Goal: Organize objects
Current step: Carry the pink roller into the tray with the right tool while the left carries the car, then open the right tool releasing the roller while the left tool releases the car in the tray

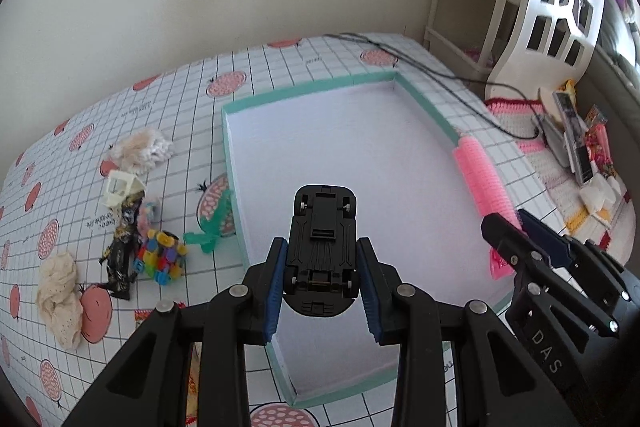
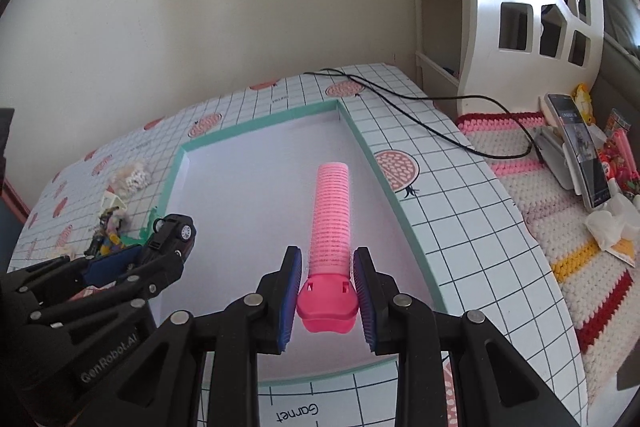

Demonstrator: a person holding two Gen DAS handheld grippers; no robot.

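Car (image 1: pixel 322 251), black and belly-up, sits clamped between the left gripper's (image 1: pixel 323 285) blue pads over the box (image 1: pixel 308 89), a teal-rimmed tray with a bare white floor. At 3 o'clock of it, the right gripper (image 2: pixel 327 297) grasps a pink roller (image 2: pixel 331 223) by its base. At 9 o'clock of the box, a toy pile (image 1: pixel 138 239) lies on the checked cloth (image 1: pixel 280 67).

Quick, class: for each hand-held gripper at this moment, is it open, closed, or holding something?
Left hand-held gripper: closed on the black toy car, underside showing.
Right hand-held gripper: closed on the pink hair roller.
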